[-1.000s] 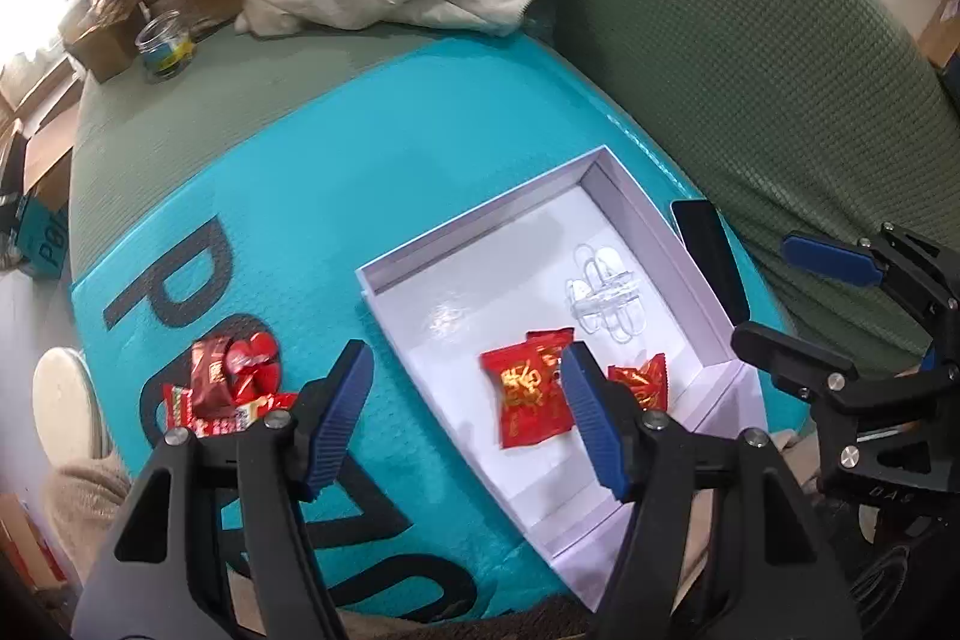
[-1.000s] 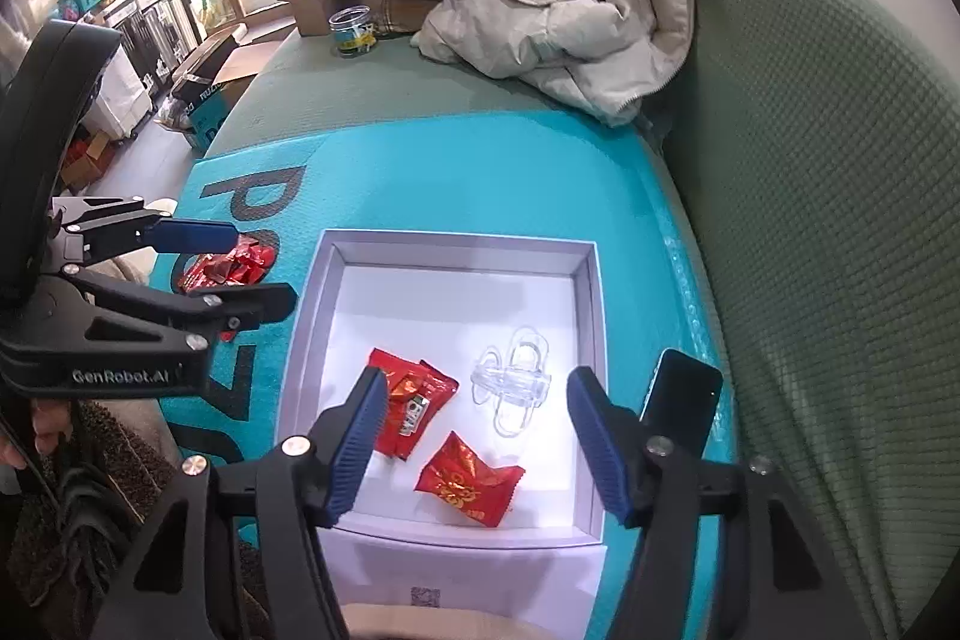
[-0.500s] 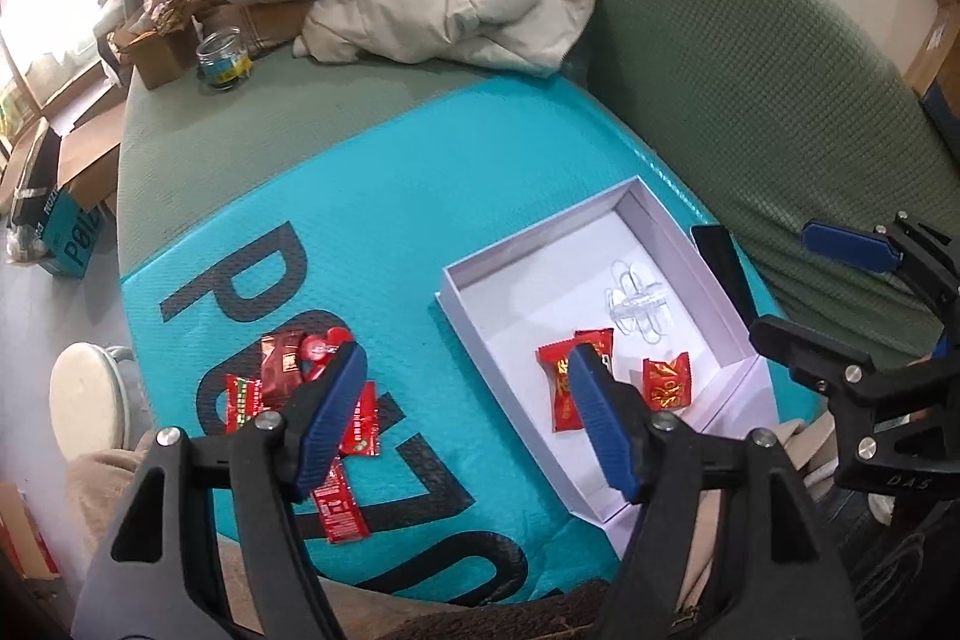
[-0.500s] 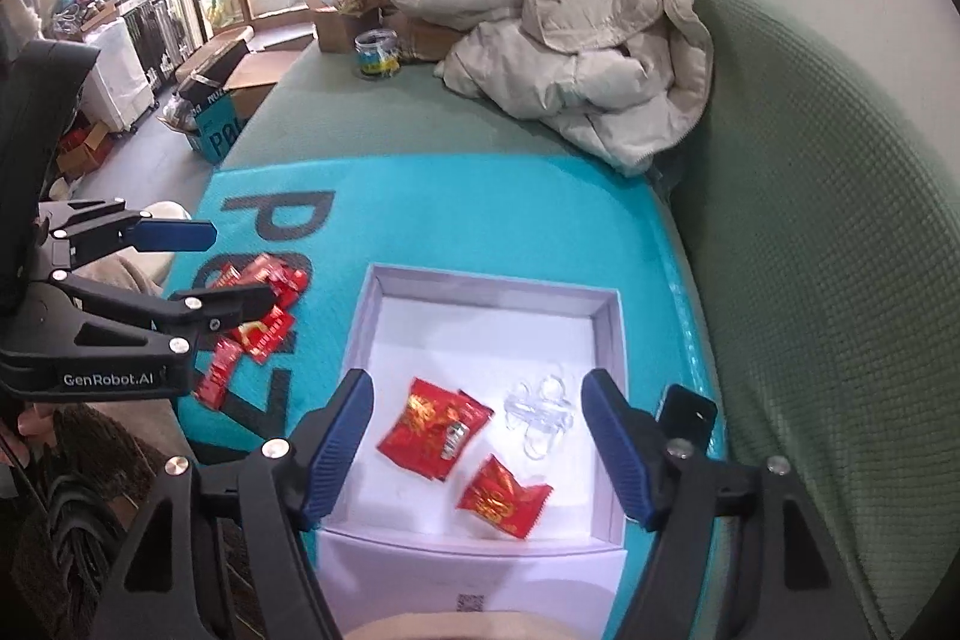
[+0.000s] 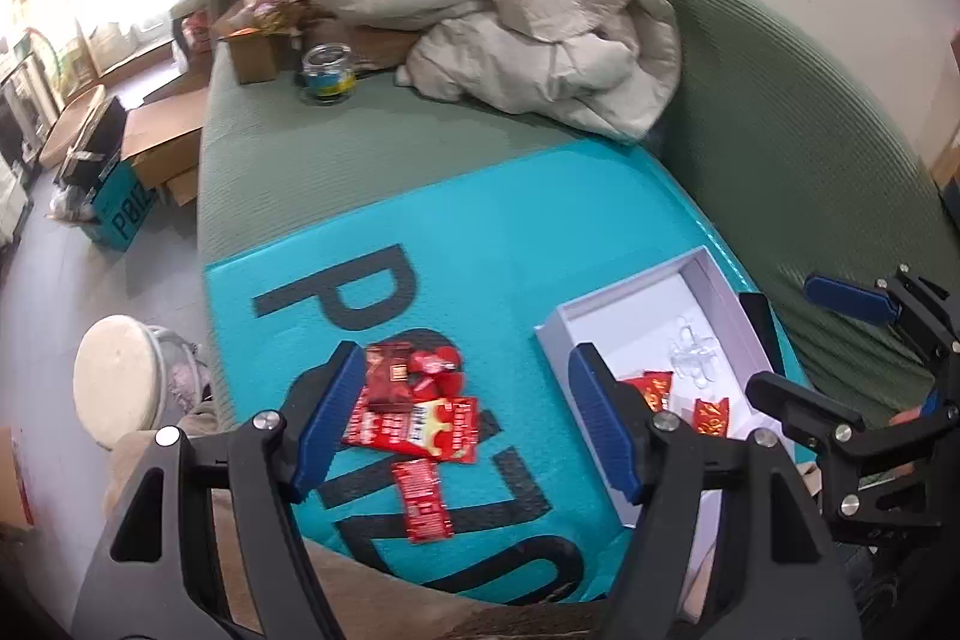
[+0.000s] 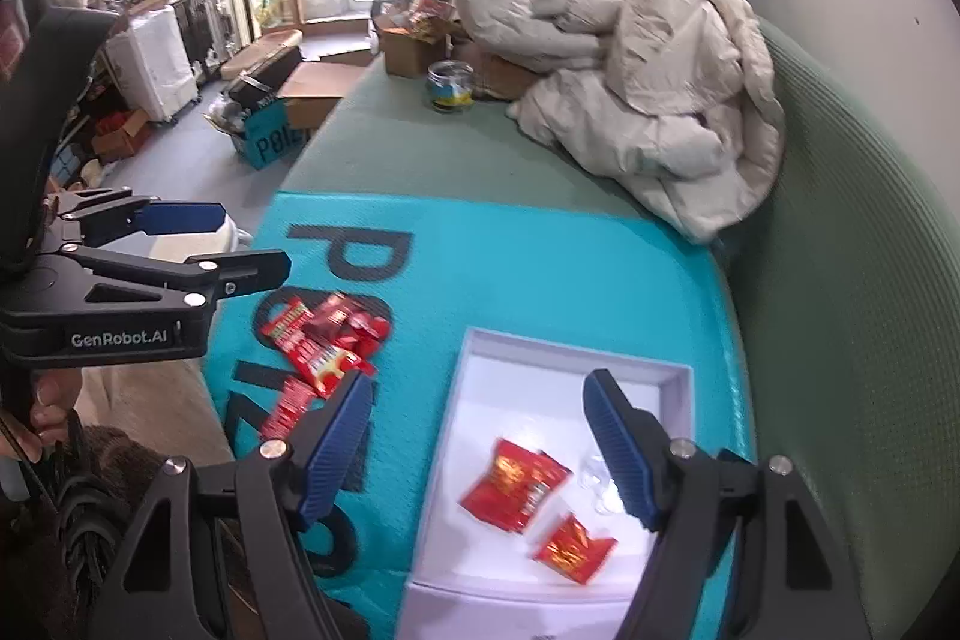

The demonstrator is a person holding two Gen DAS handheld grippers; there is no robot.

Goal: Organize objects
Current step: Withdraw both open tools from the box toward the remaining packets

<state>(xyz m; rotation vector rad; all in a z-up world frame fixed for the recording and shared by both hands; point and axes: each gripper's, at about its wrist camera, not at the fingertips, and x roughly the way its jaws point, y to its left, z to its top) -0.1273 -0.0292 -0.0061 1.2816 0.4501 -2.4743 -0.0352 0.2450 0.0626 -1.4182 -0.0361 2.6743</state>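
Now both tools stand higher and farther back than a second ago. Left tool (image 5: 462, 418), spread and empty, hangs over the loose red packets (image 5: 414, 412) on the teal mat (image 5: 480, 244); right tool (image 6: 480, 436), equally spread and empty, hangs over the white box (image 6: 576, 358), which holds two packets (image 6: 516, 484). More transfers remain.

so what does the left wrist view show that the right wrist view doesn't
Only the left wrist view: a round cream stool on the floor beside the sofa, and the dark phone lying beside the white box.

Only the right wrist view: white storage units far back in the room, and a person's fingers behind the left gripper.

Both: the white box with red packets inside, the pile of red snack packets on the teal mat, the glass jar and the crumpled cream jacket.
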